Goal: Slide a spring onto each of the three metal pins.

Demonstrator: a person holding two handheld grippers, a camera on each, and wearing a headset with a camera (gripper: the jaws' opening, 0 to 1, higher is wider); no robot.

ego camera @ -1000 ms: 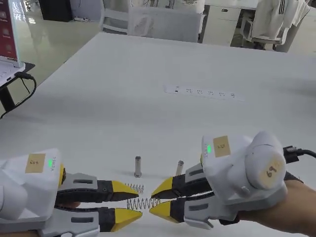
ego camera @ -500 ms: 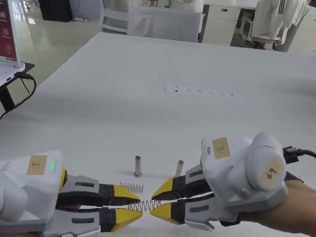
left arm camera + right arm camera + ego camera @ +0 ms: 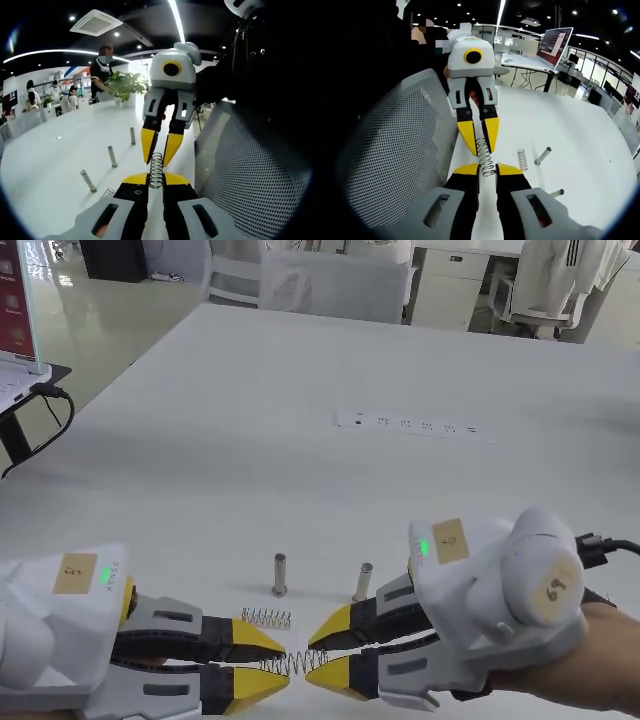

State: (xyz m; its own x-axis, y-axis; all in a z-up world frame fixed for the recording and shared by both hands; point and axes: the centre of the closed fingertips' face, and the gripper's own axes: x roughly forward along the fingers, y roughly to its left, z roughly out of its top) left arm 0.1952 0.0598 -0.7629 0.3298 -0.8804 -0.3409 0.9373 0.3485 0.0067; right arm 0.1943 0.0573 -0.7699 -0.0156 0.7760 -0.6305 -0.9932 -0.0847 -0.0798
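A thin steel spring [image 3: 295,662] spans the gap between my two grippers near the table's front edge. The left gripper [image 3: 284,666] is shut on its left end, the right gripper [image 3: 310,658] shut on its right end. In the left gripper view the spring [image 3: 156,169] runs from my own jaws into the right gripper [image 3: 159,156]. In the right gripper view the spring [image 3: 484,156] reaches the left gripper [image 3: 479,144]. A second spring [image 3: 266,618] lies loose on the table. Two upright metal pins [image 3: 280,575] [image 3: 363,583] stand just behind. Three pins [image 3: 112,156] line up in the left gripper view.
A white power strip [image 3: 415,427] lies across the middle of the white table [image 3: 250,440]. A laptop [image 3: 15,330] sits on a side stand at far left. A mesh chair back [image 3: 395,150] is close behind the table's front edge. Chairs stand past the table's far end.
The left gripper's jaws have narrowed from wide open onto the spring's left end. Both grippers have sunk slightly in the picture with the spring between them.
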